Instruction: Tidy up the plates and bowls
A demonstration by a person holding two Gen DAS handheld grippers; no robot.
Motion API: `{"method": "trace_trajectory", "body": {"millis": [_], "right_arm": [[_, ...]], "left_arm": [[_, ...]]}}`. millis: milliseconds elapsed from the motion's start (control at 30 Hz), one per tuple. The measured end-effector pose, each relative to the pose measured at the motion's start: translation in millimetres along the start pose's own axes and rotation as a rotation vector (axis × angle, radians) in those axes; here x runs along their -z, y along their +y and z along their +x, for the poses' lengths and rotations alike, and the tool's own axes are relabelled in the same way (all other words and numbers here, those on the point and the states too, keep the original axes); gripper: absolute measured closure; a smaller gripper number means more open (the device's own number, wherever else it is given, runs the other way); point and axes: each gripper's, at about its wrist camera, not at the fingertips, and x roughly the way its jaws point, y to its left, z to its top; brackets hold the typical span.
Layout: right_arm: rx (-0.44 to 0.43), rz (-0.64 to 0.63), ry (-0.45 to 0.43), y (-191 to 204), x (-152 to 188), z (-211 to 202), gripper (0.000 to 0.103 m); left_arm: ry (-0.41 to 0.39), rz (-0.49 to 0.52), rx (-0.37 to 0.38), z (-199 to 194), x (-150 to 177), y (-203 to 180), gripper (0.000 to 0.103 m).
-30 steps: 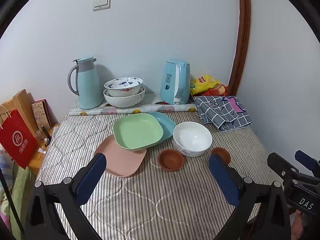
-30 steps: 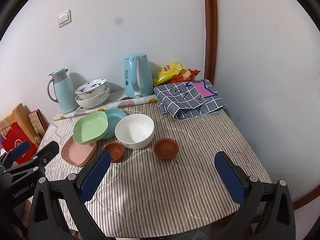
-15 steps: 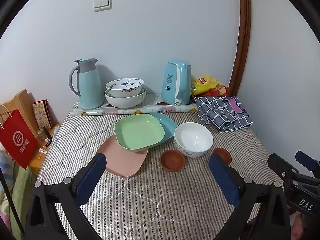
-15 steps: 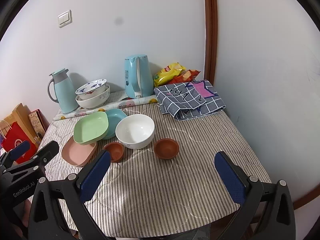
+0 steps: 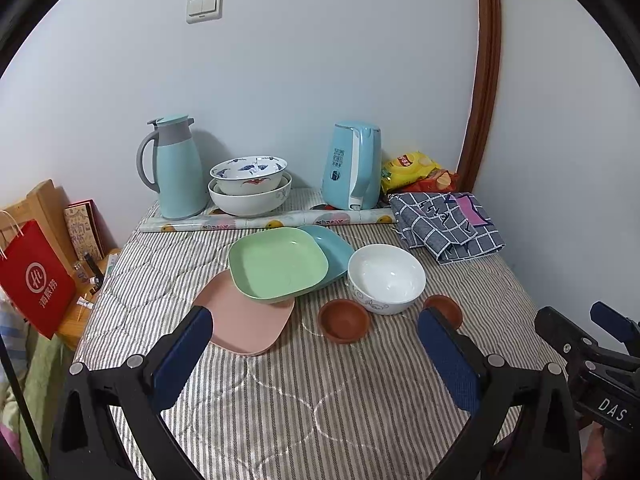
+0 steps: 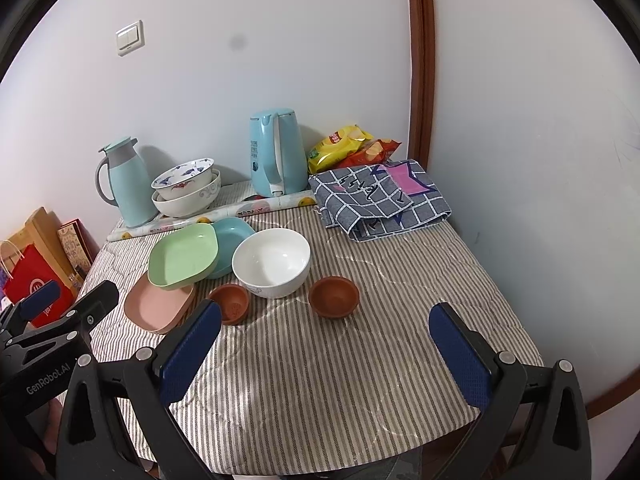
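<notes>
Plates, green (image 5: pixel 280 264) over teal (image 5: pixel 330 246) and pink (image 5: pixel 244 320), lie mid-counter (image 5: pixel 320 400) left of white bowl (image 5: pixel 386 278); two brown bowls (image 6: pixel 334 295) near it. Left gripper (image 5: pixel 316 356) and right gripper (image 6: pixel 326 354) hover near edge, fingers spread, empty. Best to grip a rim edge squarely, lift level, nest like with like; stacked plates may slide.

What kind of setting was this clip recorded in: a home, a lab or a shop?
Most likely a home, a corner of a lived-in room. A small table under a quilted striped cloth stands against plain walls, with a thermos jug, an electric kettle and crisp packets at the back.
</notes>
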Motion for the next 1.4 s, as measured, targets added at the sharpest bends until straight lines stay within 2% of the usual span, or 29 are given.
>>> {"method": "trace_trajectory", "body": {"millis": [1033,1400], "right_arm": [[-0.001,0.005,-0.010,2,0,3,0.000],[-0.017,0.000,0.016,6,-3,27,0.001]], "left_arm": [[0.004,-0.003,0.007,8,-4,2,0.000],[0.037,-0.012,-0.009,31,-9,13,0.000]]}}
